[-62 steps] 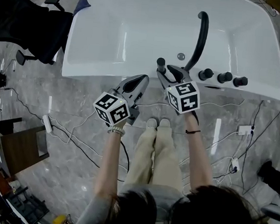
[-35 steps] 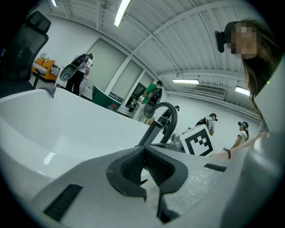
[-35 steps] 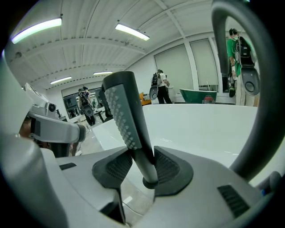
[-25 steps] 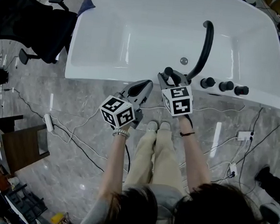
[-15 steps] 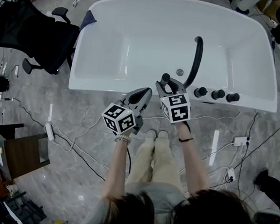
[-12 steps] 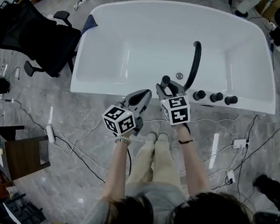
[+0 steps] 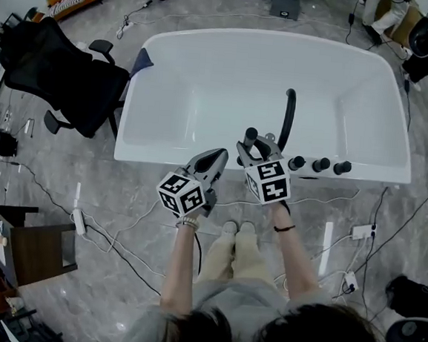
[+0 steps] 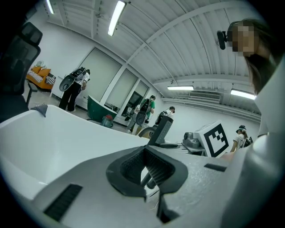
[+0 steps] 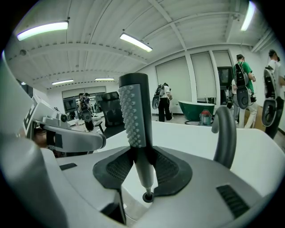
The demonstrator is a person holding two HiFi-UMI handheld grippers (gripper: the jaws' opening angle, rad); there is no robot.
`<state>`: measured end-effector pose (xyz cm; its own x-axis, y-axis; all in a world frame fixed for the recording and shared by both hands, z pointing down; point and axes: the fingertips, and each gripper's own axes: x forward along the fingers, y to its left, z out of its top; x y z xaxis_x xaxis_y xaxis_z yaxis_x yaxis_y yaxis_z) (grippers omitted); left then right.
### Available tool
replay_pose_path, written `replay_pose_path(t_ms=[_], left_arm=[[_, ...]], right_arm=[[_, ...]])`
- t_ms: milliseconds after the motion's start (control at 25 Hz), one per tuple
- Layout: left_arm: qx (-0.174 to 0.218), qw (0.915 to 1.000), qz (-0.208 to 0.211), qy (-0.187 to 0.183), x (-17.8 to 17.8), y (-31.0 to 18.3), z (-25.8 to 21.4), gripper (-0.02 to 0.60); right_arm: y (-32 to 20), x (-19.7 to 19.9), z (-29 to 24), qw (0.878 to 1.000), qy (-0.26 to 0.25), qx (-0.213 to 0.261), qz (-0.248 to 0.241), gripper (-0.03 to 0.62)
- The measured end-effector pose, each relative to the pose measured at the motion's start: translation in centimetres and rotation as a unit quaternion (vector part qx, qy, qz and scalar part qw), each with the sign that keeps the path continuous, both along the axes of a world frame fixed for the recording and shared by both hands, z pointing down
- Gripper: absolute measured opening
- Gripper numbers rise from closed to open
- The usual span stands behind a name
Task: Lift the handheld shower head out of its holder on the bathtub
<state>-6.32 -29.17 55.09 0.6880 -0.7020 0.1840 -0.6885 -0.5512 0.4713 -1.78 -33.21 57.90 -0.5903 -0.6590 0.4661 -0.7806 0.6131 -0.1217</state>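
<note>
- Right claw (image 9: pixel 141 162): clamped on the thin stem of the shower head (image 9: pixel 133 111).
- Shower head: upright, nubbed face turned towards the left claw, above the near rim of the bathtub (image 7: pixel 163 153), just left of the curved black spout (image 7: pixel 286 121). Lower tip ends at a small dark ring.
- Left claw (image 8: pixel 144 162): pads together, nothing between; level with the right claw, over the floor just short of the bathtub.
- Three black knobs (image 7: pixel 319 165): in a row on the rim, right of the spout.
- Black office chair (image 7: pixel 66 79): beside the bathtub's left end.
</note>
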Motion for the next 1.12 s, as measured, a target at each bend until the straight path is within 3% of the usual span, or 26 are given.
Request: replay_pose_path(t_ms=[680, 1120], left_arm=[[0.067, 0.9968, 0.043, 0.002, 1.1, 1.5, -8.6, 0.005], [0.116, 0.9916, 0.057, -0.011, 0.3, 3.0, -13.4, 0.005]], right_arm=[[1.3, 0.5, -11.1, 0.997, -0.026, 0.067, -0.006, 0.133], [2.2, 1.0, -16.8, 0.994, -0.043, 0.096, 0.019, 0.132]])
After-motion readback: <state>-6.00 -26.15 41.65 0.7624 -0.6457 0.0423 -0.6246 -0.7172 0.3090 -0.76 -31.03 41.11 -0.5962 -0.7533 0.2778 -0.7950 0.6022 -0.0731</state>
